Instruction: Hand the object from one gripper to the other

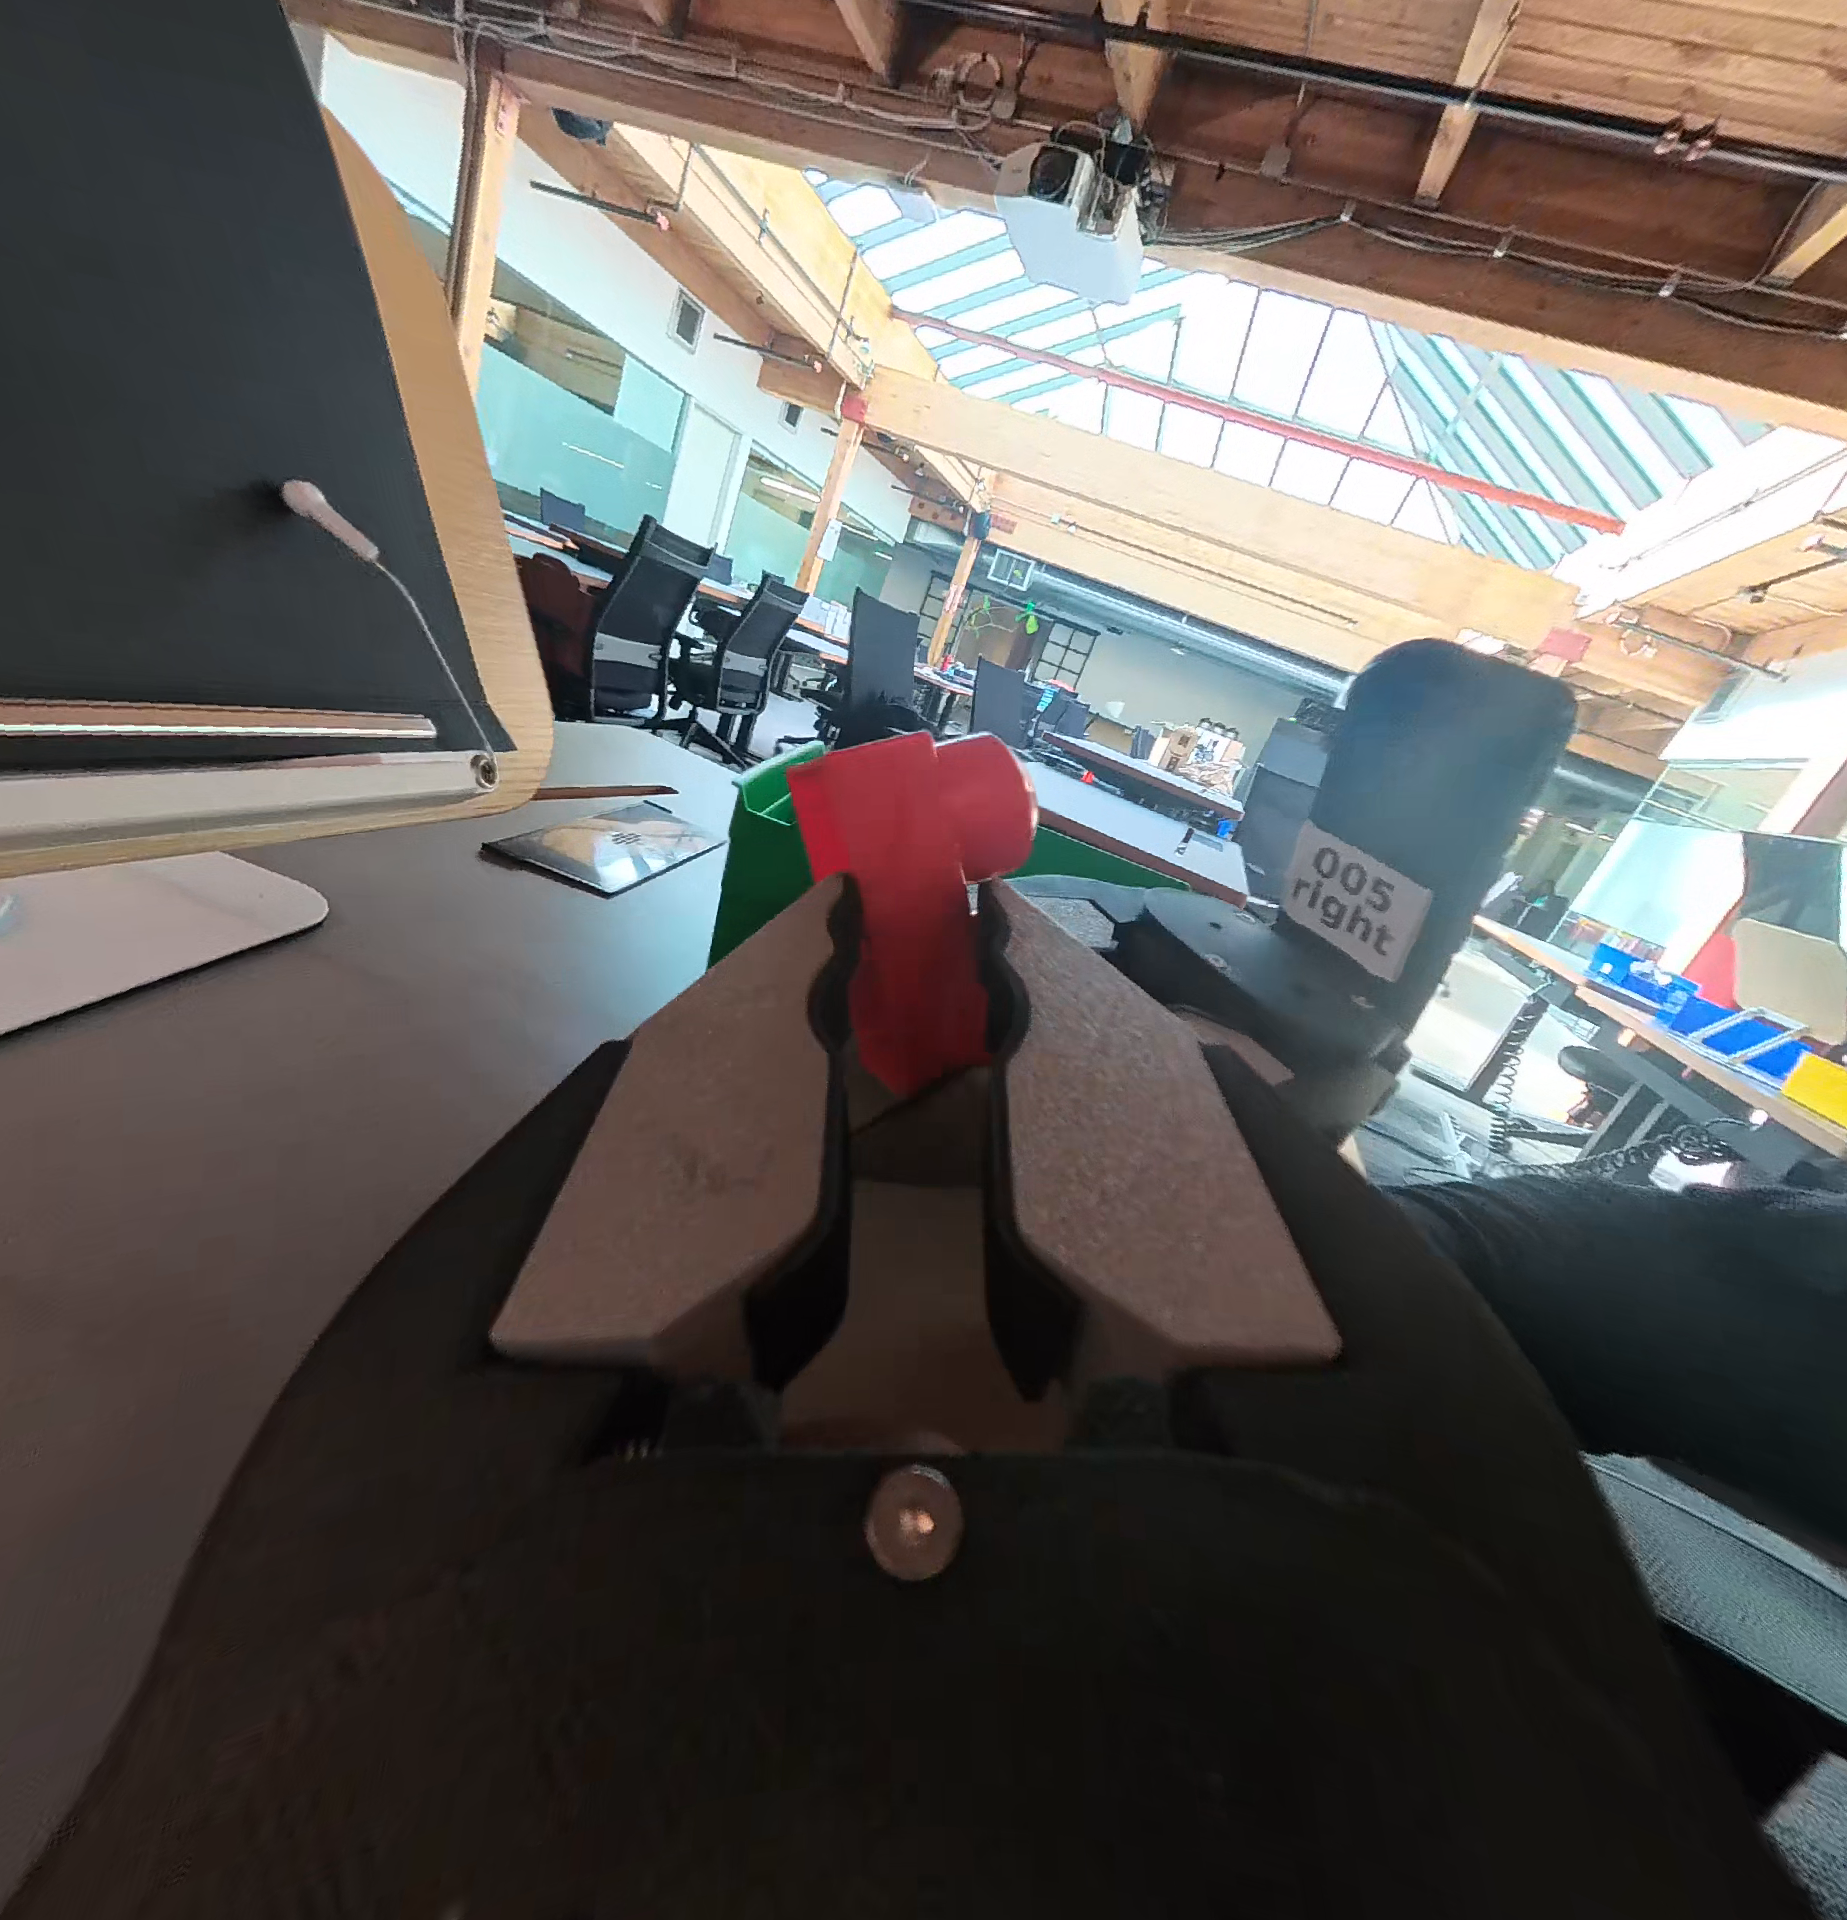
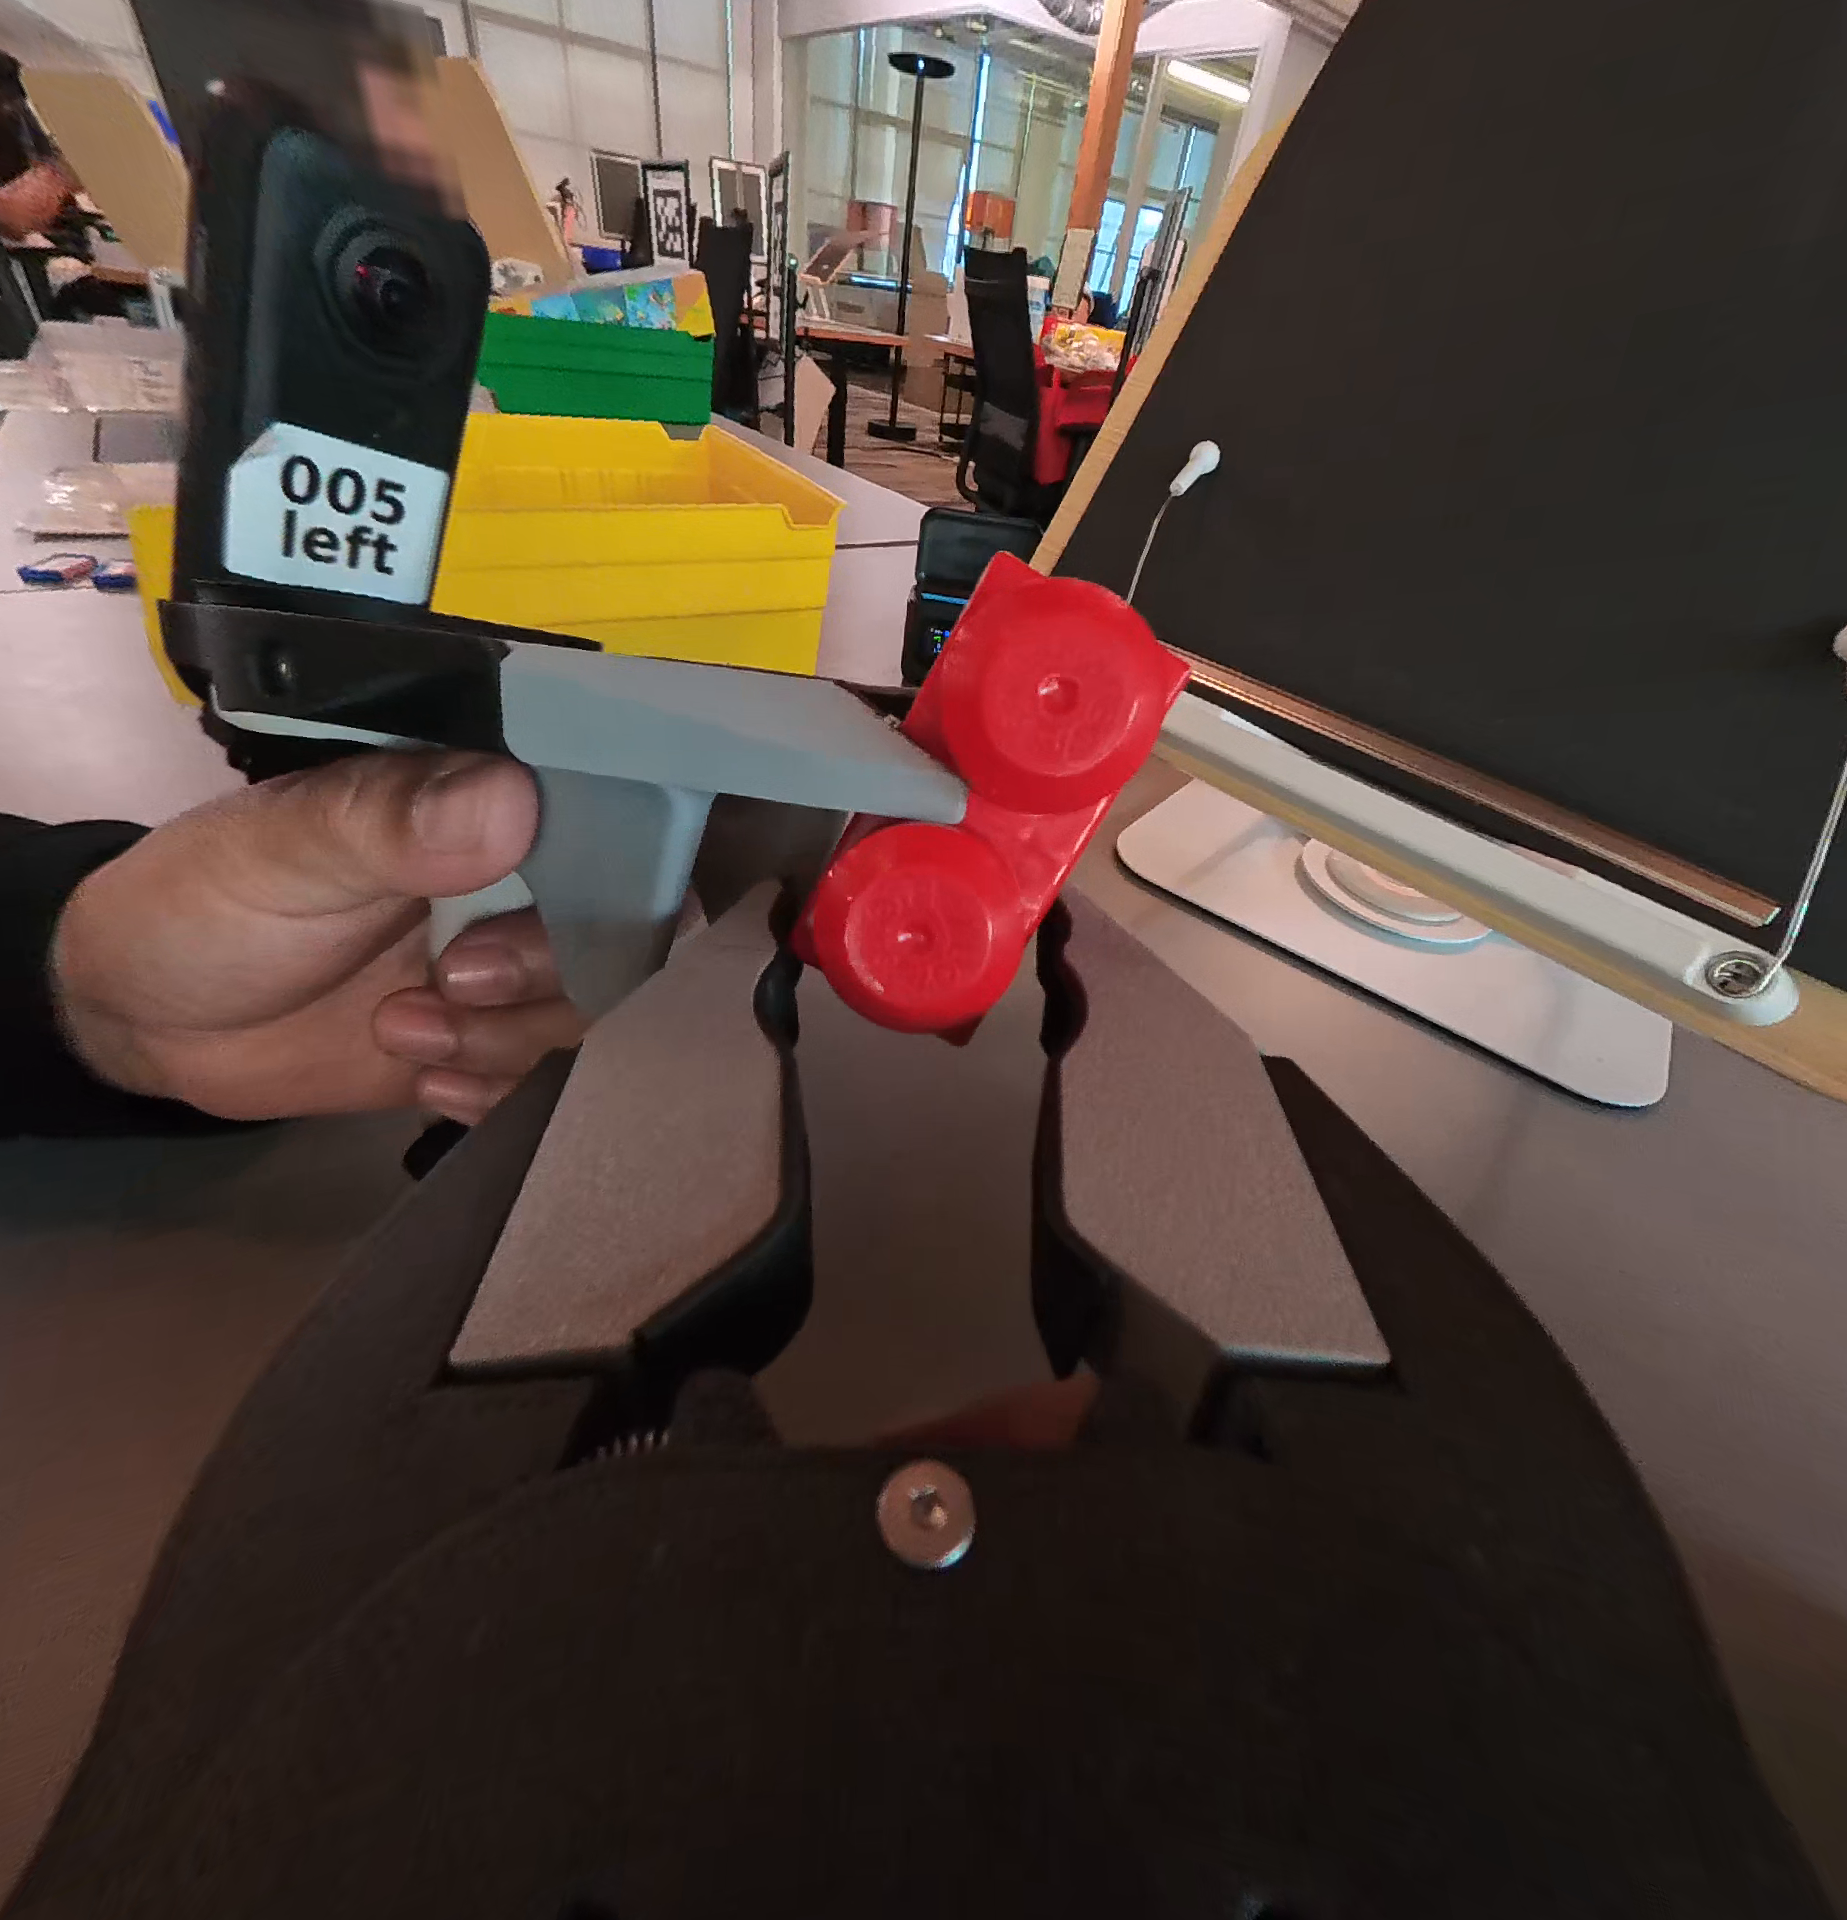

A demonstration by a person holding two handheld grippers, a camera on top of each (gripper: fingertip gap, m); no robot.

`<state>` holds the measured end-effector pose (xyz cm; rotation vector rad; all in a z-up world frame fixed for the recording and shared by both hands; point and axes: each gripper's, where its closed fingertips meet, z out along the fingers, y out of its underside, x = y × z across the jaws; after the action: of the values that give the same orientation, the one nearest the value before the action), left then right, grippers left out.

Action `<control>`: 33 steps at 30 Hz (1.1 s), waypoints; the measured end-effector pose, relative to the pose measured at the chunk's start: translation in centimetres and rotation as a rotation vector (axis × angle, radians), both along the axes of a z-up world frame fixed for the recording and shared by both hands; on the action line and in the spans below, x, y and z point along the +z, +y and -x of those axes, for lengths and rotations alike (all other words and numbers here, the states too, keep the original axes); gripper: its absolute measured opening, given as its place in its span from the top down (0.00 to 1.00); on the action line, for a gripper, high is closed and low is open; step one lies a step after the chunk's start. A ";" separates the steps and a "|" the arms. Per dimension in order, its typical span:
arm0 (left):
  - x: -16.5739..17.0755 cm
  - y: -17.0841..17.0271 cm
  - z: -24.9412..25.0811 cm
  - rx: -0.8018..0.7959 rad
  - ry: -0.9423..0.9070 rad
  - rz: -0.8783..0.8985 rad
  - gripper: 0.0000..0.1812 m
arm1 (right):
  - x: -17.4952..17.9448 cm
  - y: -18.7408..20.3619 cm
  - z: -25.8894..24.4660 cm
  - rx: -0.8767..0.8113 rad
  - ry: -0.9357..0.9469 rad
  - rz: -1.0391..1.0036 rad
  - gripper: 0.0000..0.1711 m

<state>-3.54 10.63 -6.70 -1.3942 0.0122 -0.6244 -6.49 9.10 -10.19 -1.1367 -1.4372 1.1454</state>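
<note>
- The red plastic block (image 1: pixel 914 914), a toy brick with two round studs, is held in the air just in front of the black board on a white stand (image 2: pixel 1521 416).
- The left gripper (image 1: pixel 914 935) is clenched on the red plastic block, its grey fingers (image 1: pixel 753 1039) pressing both flat sides.
- From the right wrist view, the left gripper (image 2: pixel 940 769) reaches in from the side, and a hand (image 2: pixel 275 925) grips its handle.
- The right gripper (image 2: pixel 914 966) is released: its fingers stand apart with the lower stud of the red plastic block (image 2: pixel 992 800) between their tips; I cannot tell whether they touch it.
- Behind the red plastic block stand a yellow bin (image 2: pixel 628 551) and a green bin (image 2: pixel 597 374).
</note>
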 end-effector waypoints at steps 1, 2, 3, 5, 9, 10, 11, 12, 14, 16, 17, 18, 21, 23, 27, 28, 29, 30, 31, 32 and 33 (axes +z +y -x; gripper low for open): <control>0.0 0.0 0.1 -0.011 -0.003 -0.001 0.89 | -0.1 0.0 0.0 0.000 -0.001 -0.006 0.76; -0.2 0.0 0.1 -0.020 0.000 0.002 0.89 | -0.2 0.1 0.1 0.001 -0.005 -0.017 0.76; -0.3 0.0 0.2 -0.026 0.009 0.013 0.90 | -0.4 0.1 0.1 -0.001 -0.018 -0.032 0.77; -0.8 0.1 0.5 -0.026 0.039 0.038 0.89 | -0.9 0.6 0.1 -0.017 -0.048 -0.072 0.77; -2.0 0.5 2.2 0.045 0.140 0.094 0.84 | -1.7 2.3 0.4 -0.047 -0.103 -0.142 0.77; -2.3 0.6 2.8 0.070 0.174 0.111 0.81 | -2.0 2.9 0.7 -0.051 -0.125 -0.146 0.77; -2.8 0.7 3.1 0.078 0.210 0.131 0.77 | -2.4 3.4 1.0 -0.046 -0.158 -0.146 0.77; -3.3 0.7 3.4 0.075 0.249 0.159 0.74 | -2.8 3.9 1.4 -0.036 -0.194 -0.142 0.77; -4.4 0.6 4.0 0.063 0.338 0.206 0.72 | -3.8 4.7 2.3 0.000 -0.272 -0.137 0.77; -5.8 0.2 4.5 0.026 0.393 0.261 0.73 | -5.0 5.7 2.9 0.011 -0.341 -0.153 0.77; -6.4 0.1 4.9 0.009 0.409 0.293 0.73 | -5.5 5.9 3.0 0.031 -0.360 -0.156 0.77; -6.8 -0.1 5.3 -0.007 0.421 0.313 0.73 | -6.0 5.7 2.9 0.058 -0.381 -0.151 0.77; -6.8 -0.7 6.0 -0.043 0.417 0.316 0.73 | -7.2 4.8 1.6 0.156 -0.436 -0.199 0.77; -6.4 -1.2 5.6 -0.084 0.430 0.293 0.73 | -7.9 4.3 0.7 0.213 -0.470 -0.247 0.77; -6.2 -1.5 4.3 -0.116 0.501 0.238 0.70 | -8.4 2.3 -0.7 0.347 -0.496 -0.285 0.77; -6.4 -1.7 3.6 -0.141 0.522 0.240 0.70 | -8.4 1.9 -0.8 0.367 -0.492 -0.297 0.77; -6.8 -1.8 3.0 -0.163 0.544 0.245 0.69 | -8.5 1.2 -1.2 0.403 -0.493 -0.304 0.77; -7.1 -1.9 2.4 -0.187 0.562 0.249 0.68 | -8.6 0.4 -1.6 0.445 -0.493 -0.313 0.77; -7.5 -2.1 1.8 -0.217 0.581 0.255 0.68 | -8.5 -0.3 -1.9 0.480 -0.486 -0.329 0.77; -7.8 -2.3 1.3 -0.236 0.603 0.263 0.68 | -8.6 -0.9 -2.3 0.513 -0.484 -0.348 0.77; -7.9 -2.5 0.9 -0.257 0.619 0.260 0.71 | -8.7 -1.4 -2.7 0.540 -0.488 -0.364 0.77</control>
<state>-4.45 8.14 -14.61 -1.8104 0.6305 -0.3893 -3.77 7.72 -18.87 -0.8149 -2.3254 0.9228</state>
